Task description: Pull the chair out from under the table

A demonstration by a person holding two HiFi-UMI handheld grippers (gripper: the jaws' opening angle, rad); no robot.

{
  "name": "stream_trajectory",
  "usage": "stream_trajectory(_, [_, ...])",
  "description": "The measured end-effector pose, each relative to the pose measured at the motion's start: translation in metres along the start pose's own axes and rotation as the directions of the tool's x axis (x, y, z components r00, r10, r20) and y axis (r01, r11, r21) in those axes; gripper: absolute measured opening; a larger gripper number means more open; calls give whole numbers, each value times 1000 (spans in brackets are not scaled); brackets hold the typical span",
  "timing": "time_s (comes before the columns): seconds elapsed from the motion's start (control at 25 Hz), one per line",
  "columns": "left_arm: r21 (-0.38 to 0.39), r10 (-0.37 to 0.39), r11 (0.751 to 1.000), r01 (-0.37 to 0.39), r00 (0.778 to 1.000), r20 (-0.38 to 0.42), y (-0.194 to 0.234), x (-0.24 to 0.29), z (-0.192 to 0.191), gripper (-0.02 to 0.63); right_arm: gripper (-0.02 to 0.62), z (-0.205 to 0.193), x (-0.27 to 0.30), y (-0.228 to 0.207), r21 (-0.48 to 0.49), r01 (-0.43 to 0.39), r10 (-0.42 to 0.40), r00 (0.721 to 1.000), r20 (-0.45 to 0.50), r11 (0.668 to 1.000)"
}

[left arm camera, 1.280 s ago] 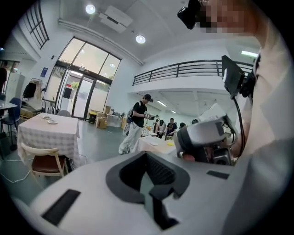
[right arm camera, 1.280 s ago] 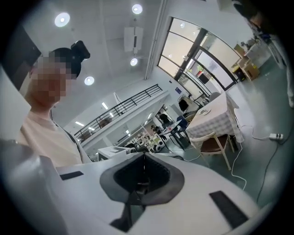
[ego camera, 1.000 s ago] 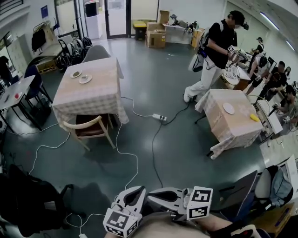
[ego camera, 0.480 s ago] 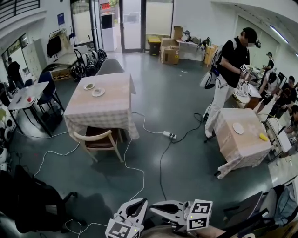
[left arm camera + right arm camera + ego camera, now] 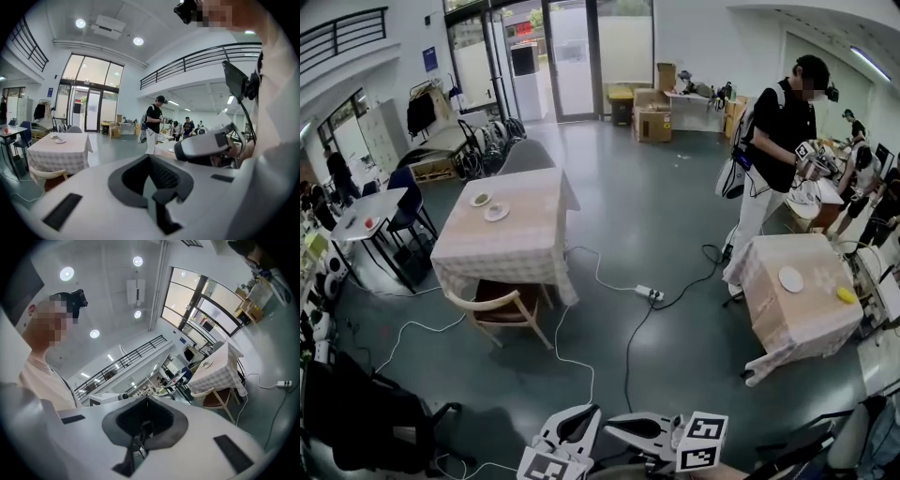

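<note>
Grippers closed and empty (left gripper [image 5: 580, 418], right gripper [image 5: 615, 425]), chair [image 5: 494, 303] untouched.

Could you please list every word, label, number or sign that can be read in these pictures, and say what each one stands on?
No print in these pictures can be read.
Blue sign on the left wall: too small to read.
Cardboard boxes by the far wall: print, if any, too small to read.
Marker cube: black-and-white square patterns only, no letters or digits.
</note>
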State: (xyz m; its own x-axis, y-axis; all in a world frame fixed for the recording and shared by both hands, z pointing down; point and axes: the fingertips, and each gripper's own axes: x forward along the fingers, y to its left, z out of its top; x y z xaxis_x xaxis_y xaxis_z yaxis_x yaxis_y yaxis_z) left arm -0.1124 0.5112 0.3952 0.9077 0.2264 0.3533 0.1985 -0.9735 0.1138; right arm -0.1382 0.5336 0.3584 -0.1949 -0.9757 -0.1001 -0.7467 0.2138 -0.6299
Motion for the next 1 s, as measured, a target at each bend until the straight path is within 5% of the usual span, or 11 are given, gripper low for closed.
stream_trajectory(0.32, [23, 41, 999, -41, 999, -19, -24, 60, 15, 5, 9, 32, -56, -41, 35, -27, 25, 999, 45, 999])
stream_trajectory(0.48, [93, 81, 992, -81, 997, 2, -20, 85, 26, 5, 9, 39, -65, -59, -133, -18, 10, 998, -56, 991])
stream_trajectory(0.68, [119, 126, 985, -125, 992, 0, -13, 91, 41, 5, 9, 48, -63, -77, -381, 10, -88, 978, -188, 925])
stream_trajectory(0.84, [116, 170, 979, -170, 985, 8, 6, 92, 39, 5, 9, 68, -52, -85, -452, -11, -81, 980, -184, 892])
stream_trajectory(1.0, [75, 224, 972, -224, 975, 15, 31, 88, 45, 5, 9, 91, -41, -95, -440, 17, -92, 984, -150, 898])
